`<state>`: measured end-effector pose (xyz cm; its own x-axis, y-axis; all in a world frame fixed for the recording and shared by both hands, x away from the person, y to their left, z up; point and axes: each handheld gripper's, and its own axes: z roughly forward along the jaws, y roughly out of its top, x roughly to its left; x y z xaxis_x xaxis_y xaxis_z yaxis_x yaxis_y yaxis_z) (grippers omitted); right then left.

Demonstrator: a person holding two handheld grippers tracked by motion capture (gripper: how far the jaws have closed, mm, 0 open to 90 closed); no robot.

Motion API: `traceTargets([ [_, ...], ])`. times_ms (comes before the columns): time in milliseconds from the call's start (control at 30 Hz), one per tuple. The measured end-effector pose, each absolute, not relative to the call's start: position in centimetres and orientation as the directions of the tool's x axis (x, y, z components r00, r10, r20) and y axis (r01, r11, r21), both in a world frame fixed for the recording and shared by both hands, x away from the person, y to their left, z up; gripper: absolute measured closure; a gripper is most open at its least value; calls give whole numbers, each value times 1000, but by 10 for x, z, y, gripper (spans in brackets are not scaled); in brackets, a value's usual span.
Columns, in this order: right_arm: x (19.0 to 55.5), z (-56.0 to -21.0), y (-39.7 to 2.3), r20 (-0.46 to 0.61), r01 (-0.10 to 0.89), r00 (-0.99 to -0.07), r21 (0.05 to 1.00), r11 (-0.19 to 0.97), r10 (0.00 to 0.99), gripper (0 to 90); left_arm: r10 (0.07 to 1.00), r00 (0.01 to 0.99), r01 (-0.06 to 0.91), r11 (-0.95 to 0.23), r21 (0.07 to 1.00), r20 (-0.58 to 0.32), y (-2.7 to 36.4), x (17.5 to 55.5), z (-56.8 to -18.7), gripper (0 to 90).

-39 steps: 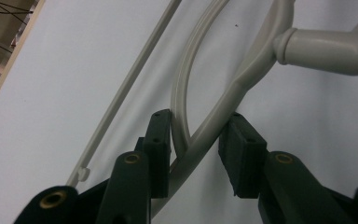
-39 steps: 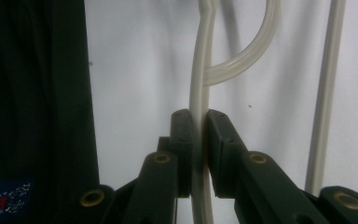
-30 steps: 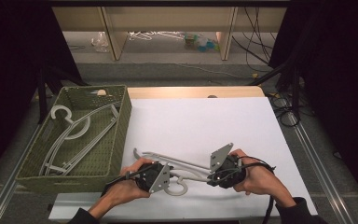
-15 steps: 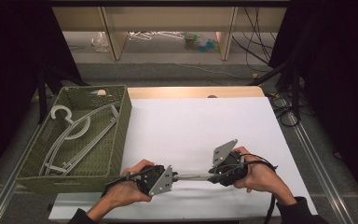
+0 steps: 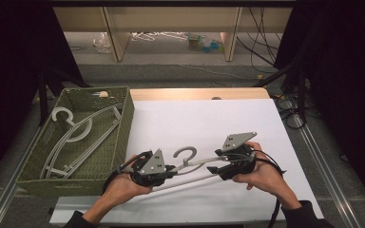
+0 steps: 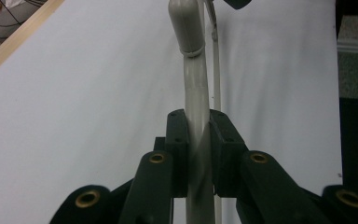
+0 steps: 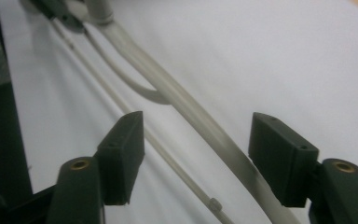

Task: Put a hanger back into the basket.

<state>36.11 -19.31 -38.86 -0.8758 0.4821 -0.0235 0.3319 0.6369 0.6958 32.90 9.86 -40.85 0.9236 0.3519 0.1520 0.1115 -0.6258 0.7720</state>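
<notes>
While I watch from the high view, my left gripper [image 5: 170, 169] has its black jaws clamped tight on one arm of the pale grey plastic hanger [image 5: 190, 164], which lies at about six o'clock on the white table sheet [image 5: 195, 123], hook up toward twelve. My right gripper [image 5: 215, 169] sits at the hanger's three o'clock end with its jaws spread wide, the hanger's arm running between them untouched. At nine o'clock, the green woven basket [image 5: 123, 128] holds more grey hangers [image 5: 76, 135].
</notes>
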Motion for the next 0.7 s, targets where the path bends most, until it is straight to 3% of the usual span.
traceTargets([
  [100,363,-384,-196,-32,323,-860,740,591,510,354,396,915,187,-580,793,74,103,333,-409,793],
  [300,362,-378,-201,-19,329,-830,790,518,557,330,442,897,258,-523,812,0,111,336,-408,793],
  [700,352,-373,-213,-23,321,-808,821,472,589,305,506,861,312,-457,833,-44,129,340,-400,793],
])
